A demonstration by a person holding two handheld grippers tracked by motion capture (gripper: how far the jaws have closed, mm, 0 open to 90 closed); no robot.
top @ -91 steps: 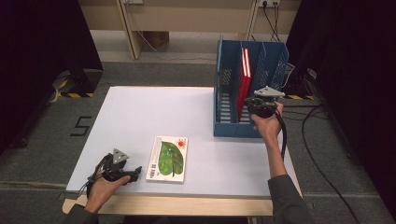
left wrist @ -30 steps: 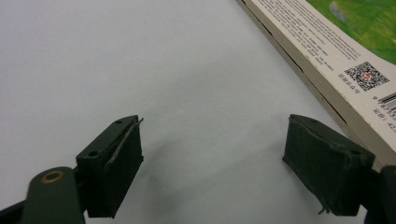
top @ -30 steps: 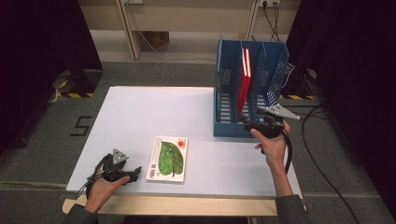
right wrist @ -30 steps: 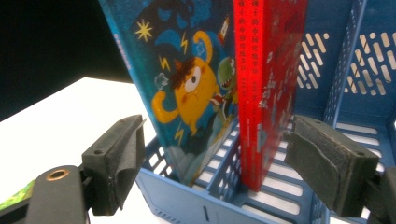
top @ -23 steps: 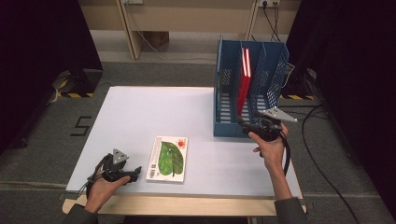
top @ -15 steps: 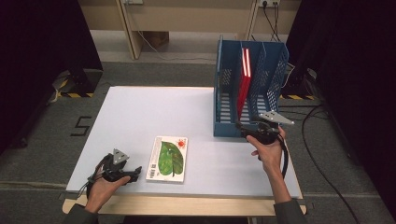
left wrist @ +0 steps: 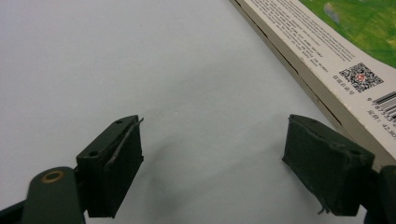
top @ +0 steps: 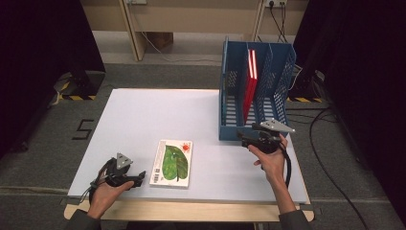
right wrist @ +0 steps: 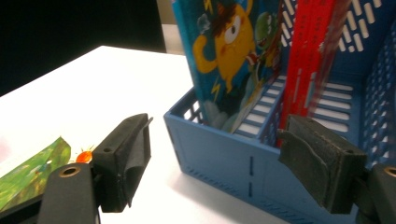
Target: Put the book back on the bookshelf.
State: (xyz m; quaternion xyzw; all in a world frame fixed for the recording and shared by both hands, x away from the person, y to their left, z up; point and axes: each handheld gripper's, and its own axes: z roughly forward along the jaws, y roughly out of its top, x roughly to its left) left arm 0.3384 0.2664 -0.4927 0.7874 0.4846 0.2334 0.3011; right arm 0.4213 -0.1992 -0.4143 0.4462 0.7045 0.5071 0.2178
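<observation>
Blue file rack now keeps the shelved red book, as the right gripper, jaws apart and narrowing, has backed away empty toward the leaf-cover book.

Blue slotted file rack, red book, green-leaf cover, perhaps a yellow cartoon creature.

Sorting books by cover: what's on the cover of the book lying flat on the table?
A big green leaf on white, with a small red-orange sun; the book shows best in the high view.
</observation>
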